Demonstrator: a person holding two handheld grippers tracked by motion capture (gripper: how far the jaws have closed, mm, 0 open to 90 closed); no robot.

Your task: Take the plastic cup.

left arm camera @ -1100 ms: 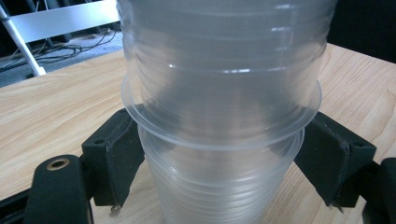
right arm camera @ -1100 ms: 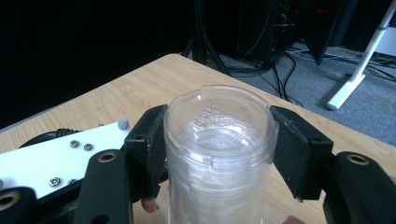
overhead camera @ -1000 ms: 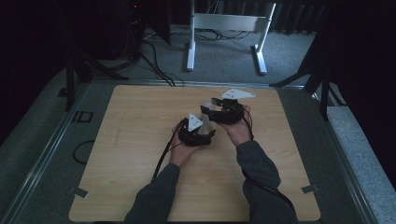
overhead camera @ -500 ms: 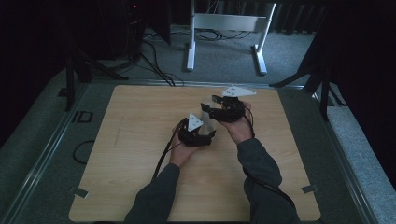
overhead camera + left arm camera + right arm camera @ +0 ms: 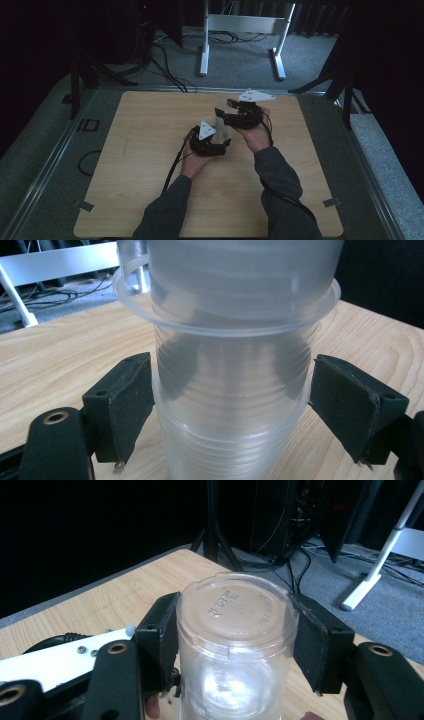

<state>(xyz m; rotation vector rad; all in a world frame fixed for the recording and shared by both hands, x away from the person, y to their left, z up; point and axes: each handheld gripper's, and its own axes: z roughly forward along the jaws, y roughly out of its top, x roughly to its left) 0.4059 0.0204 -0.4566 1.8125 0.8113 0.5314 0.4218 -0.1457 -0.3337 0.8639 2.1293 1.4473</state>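
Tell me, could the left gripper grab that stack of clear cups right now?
Probably yes: the stack of clear cups already stands between the left gripper's jaws, which have just been opening and stand off its sides, nothing in between.

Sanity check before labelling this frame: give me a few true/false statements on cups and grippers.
1. The right gripper is clamped on an upside-down clear cup. True.
2. The left gripper squeezes the cup stack tightly. False: its jaws have just been opening; the right pad stands clear of the stack between them.
3. The cups are opaque red. False: they are clear plastic.
4. The wooden table carries both hands. True.
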